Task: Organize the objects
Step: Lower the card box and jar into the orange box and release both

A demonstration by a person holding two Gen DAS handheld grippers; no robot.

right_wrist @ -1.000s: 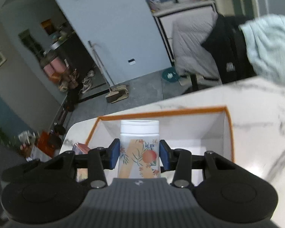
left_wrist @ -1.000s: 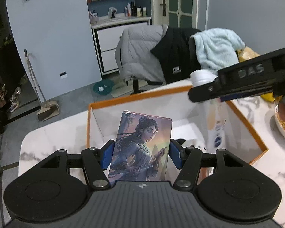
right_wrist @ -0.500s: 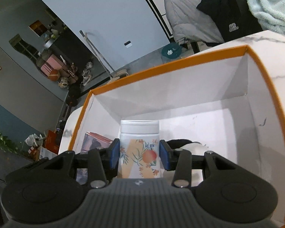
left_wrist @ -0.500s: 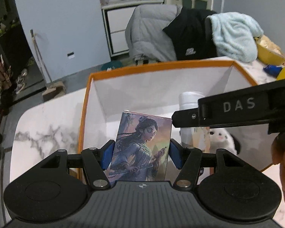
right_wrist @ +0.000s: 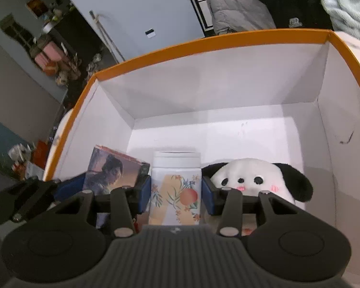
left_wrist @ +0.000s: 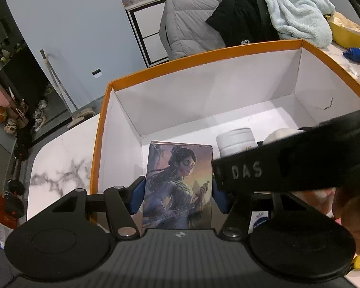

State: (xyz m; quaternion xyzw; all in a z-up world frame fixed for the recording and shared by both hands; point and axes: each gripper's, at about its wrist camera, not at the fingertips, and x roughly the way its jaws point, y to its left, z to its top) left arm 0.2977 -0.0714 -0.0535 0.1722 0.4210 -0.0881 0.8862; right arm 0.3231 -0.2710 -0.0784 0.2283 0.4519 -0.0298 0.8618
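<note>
My left gripper (left_wrist: 178, 198) is shut on an illustrated card box (left_wrist: 177, 184) with a woman's portrait, held upright inside the orange-rimmed white box (left_wrist: 204, 55). My right gripper (right_wrist: 176, 193) is shut on a white floral bottle (right_wrist: 176, 187), held upright low inside the same box (right_wrist: 204, 43). The card box (right_wrist: 108, 172) shows to the left of the bottle in the right wrist view, and the bottle's white cap (left_wrist: 236, 140) shows to the right of the card box in the left wrist view. A panda plush (right_wrist: 254, 180) lies in the box right of the bottle.
The box sits on a white marble table (left_wrist: 60, 163). A chair draped with a grey jacket (left_wrist: 192, 24) and a light blue towel (left_wrist: 300, 16) stands behind it. A yellow container (left_wrist: 348, 31) is at the far right. The right gripper's body (left_wrist: 288, 168) crosses the left wrist view.
Both grippers have moved forward and down into the box with their objects. The bottle now sits beside the panda plush, and the card box is left of it.
</note>
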